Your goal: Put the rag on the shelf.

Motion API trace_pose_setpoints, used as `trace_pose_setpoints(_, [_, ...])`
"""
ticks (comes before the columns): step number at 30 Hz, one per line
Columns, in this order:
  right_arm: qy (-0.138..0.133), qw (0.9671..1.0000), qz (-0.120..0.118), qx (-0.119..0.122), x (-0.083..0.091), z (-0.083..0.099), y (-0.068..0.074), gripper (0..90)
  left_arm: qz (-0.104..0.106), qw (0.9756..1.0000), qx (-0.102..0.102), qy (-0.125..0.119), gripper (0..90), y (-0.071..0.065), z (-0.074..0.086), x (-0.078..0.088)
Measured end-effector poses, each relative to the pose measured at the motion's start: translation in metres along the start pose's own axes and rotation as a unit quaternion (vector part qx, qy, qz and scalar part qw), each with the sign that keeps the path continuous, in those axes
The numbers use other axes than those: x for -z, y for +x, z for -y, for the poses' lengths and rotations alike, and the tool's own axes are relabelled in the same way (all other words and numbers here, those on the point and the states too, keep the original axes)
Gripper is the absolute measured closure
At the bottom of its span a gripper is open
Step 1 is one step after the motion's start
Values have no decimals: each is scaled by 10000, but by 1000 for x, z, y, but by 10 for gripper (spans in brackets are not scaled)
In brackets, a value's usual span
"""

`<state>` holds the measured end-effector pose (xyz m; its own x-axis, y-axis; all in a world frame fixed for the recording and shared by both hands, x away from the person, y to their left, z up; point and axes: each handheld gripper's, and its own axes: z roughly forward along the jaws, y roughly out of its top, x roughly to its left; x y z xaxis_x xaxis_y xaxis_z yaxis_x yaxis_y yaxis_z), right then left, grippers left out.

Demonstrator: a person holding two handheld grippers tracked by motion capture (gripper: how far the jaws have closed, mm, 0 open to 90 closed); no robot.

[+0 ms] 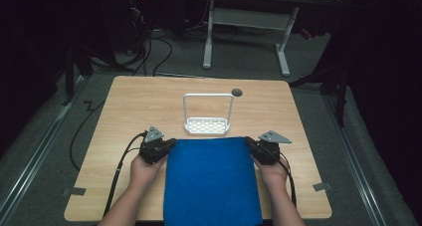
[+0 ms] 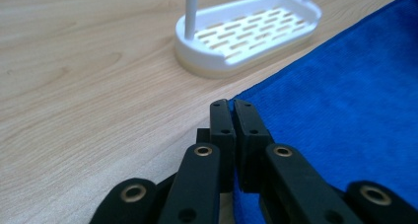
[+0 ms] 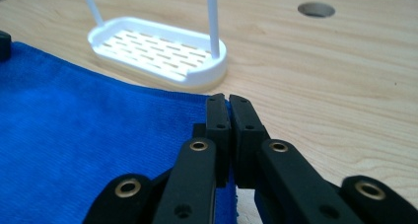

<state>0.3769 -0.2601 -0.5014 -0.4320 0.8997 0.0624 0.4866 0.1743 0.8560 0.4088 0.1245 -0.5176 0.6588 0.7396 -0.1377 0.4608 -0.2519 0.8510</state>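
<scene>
A blue cloth [image 1: 211, 181] lies flat on the wooden table [image 1: 134, 101], reaching from its middle to the near edge. My left gripper [image 1: 170, 144] is shut on the cloth's far left corner. In the left gripper view the black jaws [image 2: 231, 105] meet at that corner, with the blue cloth [image 2: 345, 110] pinched between them. My right gripper [image 1: 249, 144] is shut on the far right corner. The right gripper view has its jaws [image 3: 228, 99] pressed together over the edge of the cloth [image 3: 88, 135]. A hand holds each gripper low over the table.
A white slotted rack [image 1: 207, 125] with a tall wire handle stands just beyond the cloth's far edge, near both grippers [image 2: 246, 31] [image 3: 157, 49]. A round cable hole [image 1: 237, 92] lies behind it. Bare tabletop flanks the cloth. A desk frame stands on the floor beyond.
</scene>
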Motion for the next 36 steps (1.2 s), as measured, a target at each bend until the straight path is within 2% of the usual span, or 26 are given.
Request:
trace_pose_setpoints(3, [-143,9999,-46,24,6,-3,1,884,-67,9998,-62,-196,881,-4,-4,8])
trace_pose_setpoints(11, [-526,9985,-155,40,23,-12,6,884,-94,9981,-52,-600,880,-10,-12,27])
trace_pose_setpoints(14, [-701,9973,-220,74,30,-17,10,883,-97,9970,-94,-760,879,-10,-13,34])
trace_pose_setpoints(18, [-890,9954,-318,166,39,-24,17,883,-92,9949,4,-1004,879,-9,-17,44])
trace_pose_setpoints(20, [-993,9942,-356,222,43,-27,21,883,-111,9943,-36,-1063,879,-9,-20,49])
trace_pose_setpoints(23, [-1146,9923,-371,274,49,-31,26,883,-175,9929,-215,-1153,879,-13,-25,57])
trace_pose_setpoints(31, [-1519,9867,-463,337,68,-42,37,883,-169,9873,-420,-1525,879,-24,-40,78])
trace_pose_setpoints(36, [-1720,9833,-501,330,80,-49,40,883,-84,9821,-485,-1818,879,-31,-49,94])
